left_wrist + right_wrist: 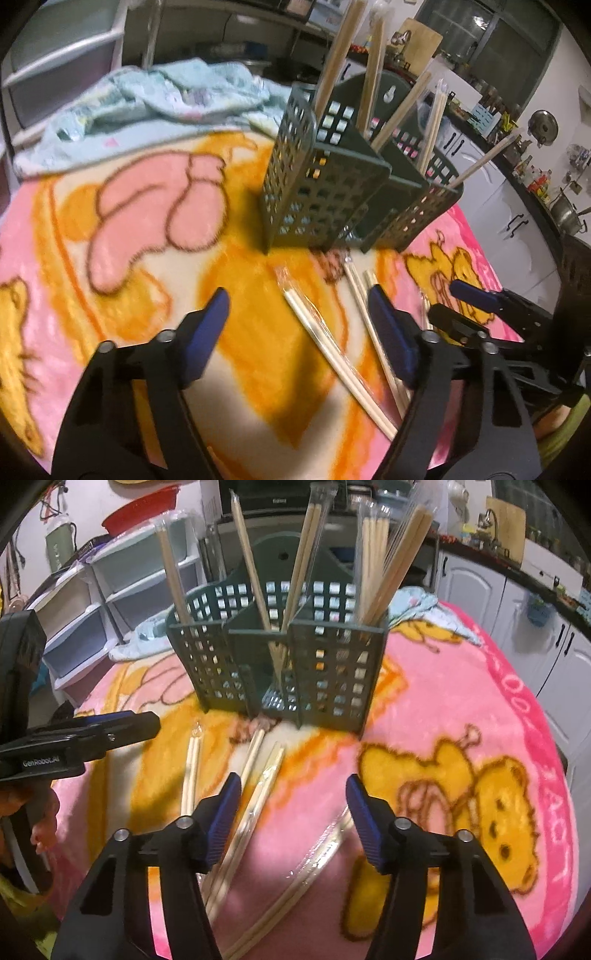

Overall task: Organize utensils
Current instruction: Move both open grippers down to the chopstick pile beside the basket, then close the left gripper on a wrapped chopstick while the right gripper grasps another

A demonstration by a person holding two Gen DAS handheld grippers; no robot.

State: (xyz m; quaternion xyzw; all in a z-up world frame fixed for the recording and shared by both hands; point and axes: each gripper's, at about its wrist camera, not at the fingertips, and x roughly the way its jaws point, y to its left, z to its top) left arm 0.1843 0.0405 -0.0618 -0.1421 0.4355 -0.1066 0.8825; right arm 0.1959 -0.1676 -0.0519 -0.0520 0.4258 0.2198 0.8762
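A pink and orange cartoon blanket (461, 709) covers the surface, and on it stands a dark green perforated utensil holder (280, 664) with wrapped chopsticks (373, 565) upright in its compartments. More wrapped chopstick pairs (332, 347) lie flat on the blanket just before the holder. The left tongs (299, 306) and right tongs (293, 794) both hover spread and empty above these loose pairs.

A dark green perforated holder (280, 664) stands upright on the blanket toward its far edge, divided into compartments. Wrapped chopsticks (373, 565) lean in every compartment — the most in the right one. Several more wrapped pairs (255, 808) lie flat on the blanket just in front of the holder — roughly side by side, pointing toward it.
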